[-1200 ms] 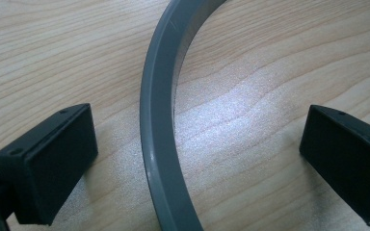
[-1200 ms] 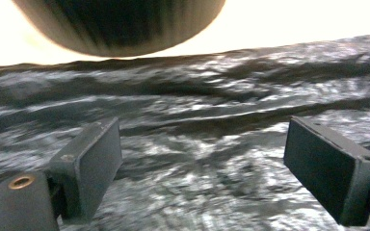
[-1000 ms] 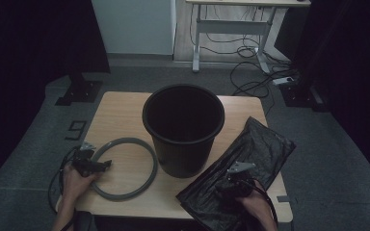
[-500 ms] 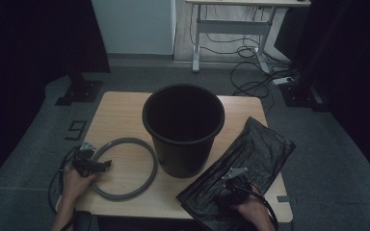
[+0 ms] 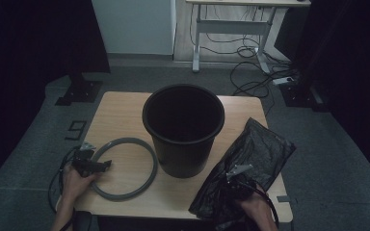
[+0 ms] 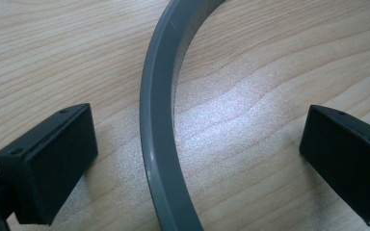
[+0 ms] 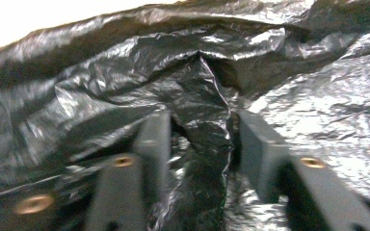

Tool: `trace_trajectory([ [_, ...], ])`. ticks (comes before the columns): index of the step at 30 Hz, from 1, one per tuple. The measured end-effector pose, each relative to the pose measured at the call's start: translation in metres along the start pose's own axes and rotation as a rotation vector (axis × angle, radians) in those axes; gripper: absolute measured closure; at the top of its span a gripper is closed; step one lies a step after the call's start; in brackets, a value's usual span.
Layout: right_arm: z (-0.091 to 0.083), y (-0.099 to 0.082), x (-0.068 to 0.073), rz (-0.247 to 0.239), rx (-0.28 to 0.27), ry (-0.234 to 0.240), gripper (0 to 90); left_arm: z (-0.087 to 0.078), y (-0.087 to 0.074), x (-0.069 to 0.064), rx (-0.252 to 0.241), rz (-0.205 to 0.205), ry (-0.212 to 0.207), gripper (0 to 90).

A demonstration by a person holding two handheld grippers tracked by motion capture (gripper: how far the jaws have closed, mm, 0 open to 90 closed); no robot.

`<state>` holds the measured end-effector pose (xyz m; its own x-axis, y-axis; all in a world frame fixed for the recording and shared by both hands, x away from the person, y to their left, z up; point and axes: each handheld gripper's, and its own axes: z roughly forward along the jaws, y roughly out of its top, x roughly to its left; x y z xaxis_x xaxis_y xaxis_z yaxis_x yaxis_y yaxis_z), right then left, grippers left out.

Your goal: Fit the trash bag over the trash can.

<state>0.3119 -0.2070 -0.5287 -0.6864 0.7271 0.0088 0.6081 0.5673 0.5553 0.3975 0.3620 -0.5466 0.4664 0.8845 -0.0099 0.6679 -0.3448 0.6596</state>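
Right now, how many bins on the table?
1. The black bin stands mid-table, between the grey ring lying flat at its left and the black bag spread flat at its right. Nothing looks hidden.

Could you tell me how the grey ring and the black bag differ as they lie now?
The ring is a rigid grey hoop lying flat left of the bin; the bag is crumpled, glossy black film to its right. The ring sits untouched between the left gripper's wide jaws; the bag is bunched between the right gripper's closing jaws. Both rest on the table.
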Motion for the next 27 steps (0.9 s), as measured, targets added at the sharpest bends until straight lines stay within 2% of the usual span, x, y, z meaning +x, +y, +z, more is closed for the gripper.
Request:
trace_trajectory([
  [4,-0.001,0.001,-0.003,0.002,0.015,0.011,80.4,0.000,0.000,0.000,0.000,0.000,0.000,0.0],
  [6,-0.001,0.002,-0.004,0.007,0.025,0.021,85.7,0.000,0.000,0.000,0.000,0.000,0.000,0.0],
  [13,-0.001,0.010,-0.002,-0.013,0.072,0.016,86.7,0.000,0.000,0.000,0.000,0.001,-0.001,0.0],
  [16,-0.006,0.014,-0.005,-0.007,0.061,0.023,86.6,0.000,0.000,0.000,0.000,0.000,-0.001,0.0],
  [22,-0.019,0.022,-0.012,-0.018,0.056,-0.008,86.6,0.000,0.000,0.000,0.000,0.001,-0.001,0.0],
  [27,-0.029,0.029,-0.020,-0.006,0.043,0.000,86.6,0.000,0.000,0.000,-0.001,0.001,-0.001,0.0],
])
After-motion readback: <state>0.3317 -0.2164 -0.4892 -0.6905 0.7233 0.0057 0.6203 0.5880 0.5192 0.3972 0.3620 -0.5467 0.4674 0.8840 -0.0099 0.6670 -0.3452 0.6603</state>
